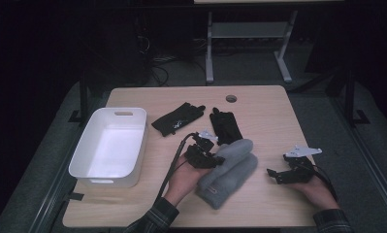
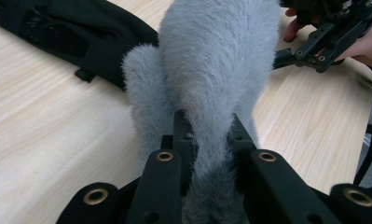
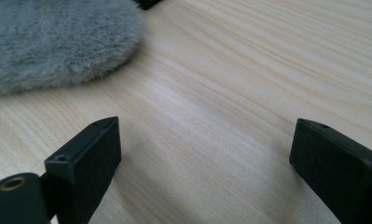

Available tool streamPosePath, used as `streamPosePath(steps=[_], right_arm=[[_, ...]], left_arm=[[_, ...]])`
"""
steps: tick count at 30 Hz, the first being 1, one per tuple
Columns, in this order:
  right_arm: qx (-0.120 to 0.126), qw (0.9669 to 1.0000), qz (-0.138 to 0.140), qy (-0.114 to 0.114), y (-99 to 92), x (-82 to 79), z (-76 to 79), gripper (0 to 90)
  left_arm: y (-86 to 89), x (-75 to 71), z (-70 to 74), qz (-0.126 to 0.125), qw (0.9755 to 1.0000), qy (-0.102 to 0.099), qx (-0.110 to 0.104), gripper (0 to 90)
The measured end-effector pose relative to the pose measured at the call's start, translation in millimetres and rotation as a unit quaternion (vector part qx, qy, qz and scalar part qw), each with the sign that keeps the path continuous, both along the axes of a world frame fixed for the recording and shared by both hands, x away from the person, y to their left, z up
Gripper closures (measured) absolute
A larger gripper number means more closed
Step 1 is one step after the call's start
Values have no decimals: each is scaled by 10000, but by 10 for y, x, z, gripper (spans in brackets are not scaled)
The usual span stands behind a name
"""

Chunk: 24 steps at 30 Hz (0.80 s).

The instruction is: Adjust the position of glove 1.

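Left gripper (image 1: 206, 156) clamped on grey fuzzy mitten (image 1: 230, 170), which lies mid-table, long axis running diagonally from near cuff to far tip. White bin (image 1: 108, 145) sits well left of it. Right gripper (image 1: 284, 174), jaws wide and empty, rests just right of mitten.

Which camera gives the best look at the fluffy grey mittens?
The high view: it shows both fluffy grey mittens whole, stacked on the wooden table, with the left gripper shut on one. The left gripper view shows a close-up of fur pinched between the jaws. The right gripper view catches one rounded edge.
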State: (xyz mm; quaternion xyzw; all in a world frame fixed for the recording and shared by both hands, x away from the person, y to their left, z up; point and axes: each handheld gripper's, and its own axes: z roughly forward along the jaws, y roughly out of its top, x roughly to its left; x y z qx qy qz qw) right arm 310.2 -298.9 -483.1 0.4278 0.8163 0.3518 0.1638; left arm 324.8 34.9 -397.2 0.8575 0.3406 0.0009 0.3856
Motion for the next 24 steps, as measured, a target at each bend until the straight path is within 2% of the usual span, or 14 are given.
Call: streamPosePath(steps=[4,8,10,13,18,19,20,24], right_arm=[[-2,10000,6,0,0,0,0,85],[7,10000,-1,2,2,0,-1,85],[7,10000,-1,2,2,0,-1,85],[7,10000,3,4,1,0,0,85],[6,10000,4,2,1,0,0,85],[7,10000,4,3,1,0,0,85],[7,10000,3,3,2,0,0,85],[7,10000,4,3,2,0,-1,85]], left_arm=[[-108,-25,-49,-48,9999,13,87,787],[-183,-36,-119,-114,9993,-38,358,768],[-219,-55,-151,-96,9993,-41,364,737],[-242,-74,-153,-187,9986,-162,466,644],[-228,-77,-124,-308,9984,-234,412,459],[-220,-84,-106,-314,9988,-207,300,444],[-201,-77,-91,-405,9983,-236,358,423],[-96,-78,2,-489,9979,-401,110,392]])
